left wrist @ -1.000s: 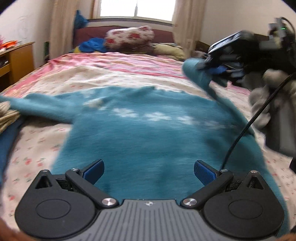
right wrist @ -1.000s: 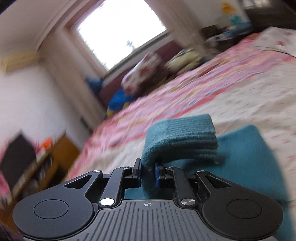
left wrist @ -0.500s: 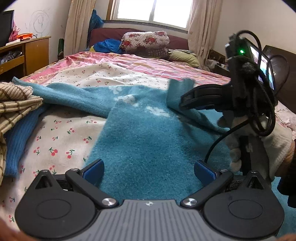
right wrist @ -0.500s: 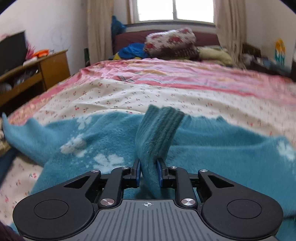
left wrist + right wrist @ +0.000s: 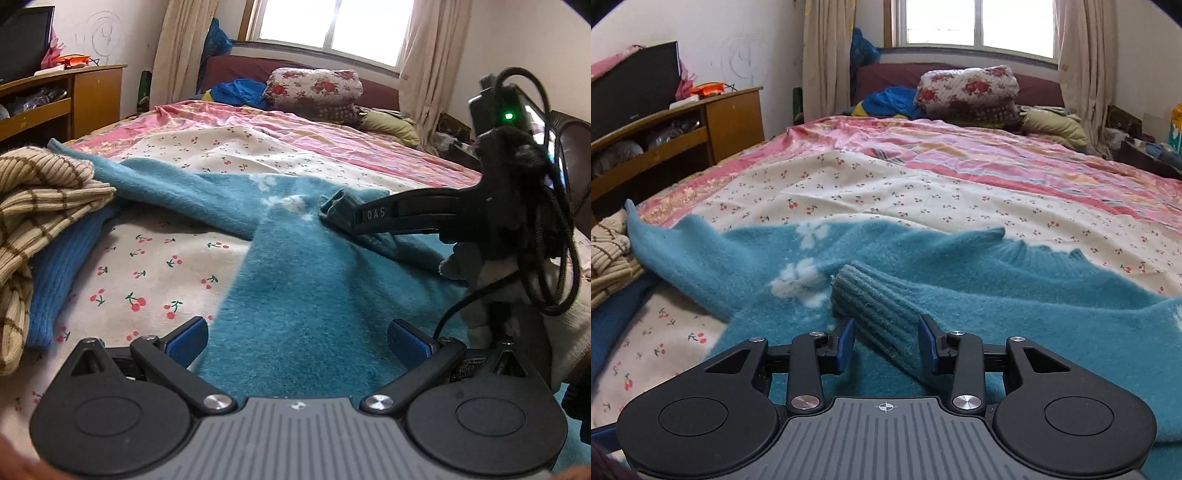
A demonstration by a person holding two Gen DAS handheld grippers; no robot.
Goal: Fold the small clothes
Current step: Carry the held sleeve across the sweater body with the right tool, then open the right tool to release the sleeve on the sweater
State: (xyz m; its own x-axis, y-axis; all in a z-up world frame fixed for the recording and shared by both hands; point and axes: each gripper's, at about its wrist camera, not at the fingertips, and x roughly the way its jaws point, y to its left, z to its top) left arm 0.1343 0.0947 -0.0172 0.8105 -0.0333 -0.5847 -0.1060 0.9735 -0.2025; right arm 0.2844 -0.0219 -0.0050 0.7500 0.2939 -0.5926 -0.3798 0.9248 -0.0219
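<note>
A teal fuzzy sweater (image 5: 295,295) with white flowers lies spread on the bed; it also shows in the right wrist view (image 5: 1015,295). Its right sleeve is folded across the body, ribbed cuff (image 5: 864,295) lying on the chest. My right gripper (image 5: 886,343) is open, jaws parted on either side of the sleeve just behind the cuff, no longer pinching it. In the left wrist view the right gripper (image 5: 351,216) reaches in from the right with the cuff (image 5: 334,206) at its tip. My left gripper (image 5: 297,339) is open and empty, low over the sweater's lower body.
A beige striped knit (image 5: 40,195) and a blue knit (image 5: 62,266) lie at the left on the cherry-print bedsheet (image 5: 155,266). A wooden desk (image 5: 676,136) stands at the left wall. Pillows and bedding (image 5: 967,92) are piled at the headboard under the window.
My right gripper carried the sleeve cuff leftward across the sweater, lowered it onto the chest and opened its jaws, letting go. My left gripper stayed open, shifting slightly.
</note>
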